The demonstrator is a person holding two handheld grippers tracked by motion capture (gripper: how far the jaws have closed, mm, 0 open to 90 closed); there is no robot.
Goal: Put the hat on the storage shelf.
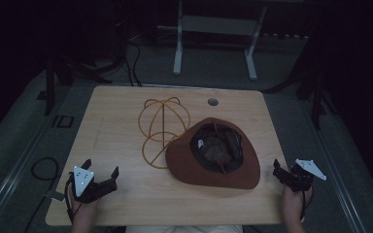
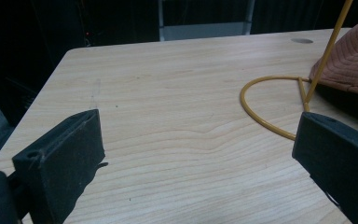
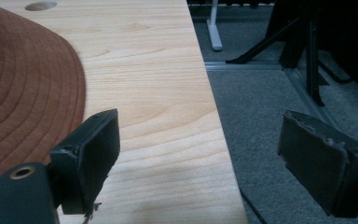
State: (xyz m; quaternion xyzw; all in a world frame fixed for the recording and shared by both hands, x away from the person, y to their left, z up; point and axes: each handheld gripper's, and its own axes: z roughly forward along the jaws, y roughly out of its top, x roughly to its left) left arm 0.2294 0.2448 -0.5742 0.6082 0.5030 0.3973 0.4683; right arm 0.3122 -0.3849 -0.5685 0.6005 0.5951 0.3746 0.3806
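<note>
Black jaws of the left gripper point(image 1: 100, 173) stand spread at the lower left of the high view, with nothing between them but bare wood. At the lower right of that view the right gripper point(image 1: 283, 171) is likewise spread and empty, held at the table's right edge; in the right gripper view one jaw hangs over the wood and the other over the grey carpet point(image 3: 270, 107) beside the table.

Between the two, right of centre in the high view, lies the brown hat point(image 1: 213, 153), crown down and opening up, its dark lining showing. Its brim reaches toward the right gripper and lies just left of that gripper's left jaw in the right gripper view point(image 3: 23, 93), near but not touching. From the left gripper it is well apart, at the upper right of the left gripper view point(image 2: 349, 56).

Just left of the hat stands the yellow wire hat stand point(image 1: 162, 128); the hat's brim overlaps its base ring. The ring lies between the left gripper and the hat point(image 2: 261, 109).

Farther back, a round hole point(image 1: 212, 102) sits in the wooden table point(image 1: 116, 111) near the far edge, and beyond it a white table frame point(image 1: 177, 53) stands on the carpet.
</note>
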